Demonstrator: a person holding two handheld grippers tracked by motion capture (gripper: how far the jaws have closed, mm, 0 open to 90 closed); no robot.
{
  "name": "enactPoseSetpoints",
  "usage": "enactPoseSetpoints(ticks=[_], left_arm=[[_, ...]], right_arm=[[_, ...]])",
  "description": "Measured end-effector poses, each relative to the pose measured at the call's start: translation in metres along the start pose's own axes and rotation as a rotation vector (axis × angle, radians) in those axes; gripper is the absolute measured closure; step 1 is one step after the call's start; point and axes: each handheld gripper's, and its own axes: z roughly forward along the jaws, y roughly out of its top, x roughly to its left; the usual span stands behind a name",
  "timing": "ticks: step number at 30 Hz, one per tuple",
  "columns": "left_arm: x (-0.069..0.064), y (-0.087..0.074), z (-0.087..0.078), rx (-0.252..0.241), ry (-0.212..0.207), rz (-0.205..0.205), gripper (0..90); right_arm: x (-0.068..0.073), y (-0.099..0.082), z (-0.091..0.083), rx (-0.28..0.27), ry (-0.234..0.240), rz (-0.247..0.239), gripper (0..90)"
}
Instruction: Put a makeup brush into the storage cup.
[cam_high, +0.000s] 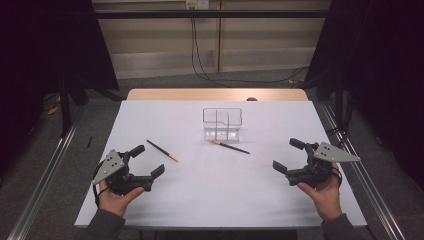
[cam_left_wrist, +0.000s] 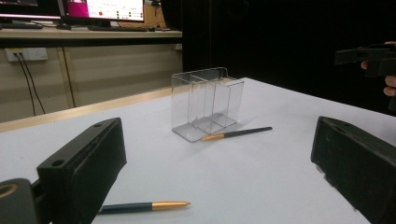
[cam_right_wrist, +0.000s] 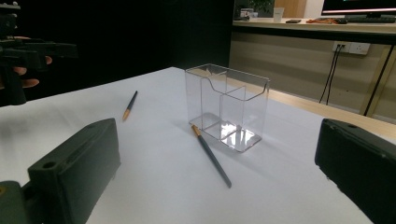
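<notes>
A clear plastic organiser with compartments stands upright at the table's middle back, also seen as the organiser and the organiser. One dark pen with a gold tip lies just in front of it, touching its base. A second pen lies to the left, close to my left gripper, and shows low as the pen. My left gripper is open and empty. My right gripper at the right is open too, with nothing between its jaws.
The white table top has bare room in the middle and front. A wooden strip runs along its far edge. Metal rails flank the table, and cables hang at the back wall.
</notes>
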Motion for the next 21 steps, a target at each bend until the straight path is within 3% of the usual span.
enactPoseSetpoints(ticks=[11, 14, 21], left_arm=[[0.0039, 0.0001, -0.0016, 0.009, 0.02, 0.006, 3.0], [0.0049, -0.0002, -0.0006, 0.006, 0.027, -0.013, 3.0], [0.0082, 0.0008, 0.0013, 0.021, 0.033, 0.0, 3.0]], right_arm=[[-0.0023, -0.0004, 0.0002, 0.003, -0.011, -0.004, 0.0], [-0.0028, -0.0007, 0.0005, 0.003, -0.005, 0.0, 0.0], [-0.0028, -0.0008, 0.0003, 0.005, -0.008, -0.007, 0.0]])
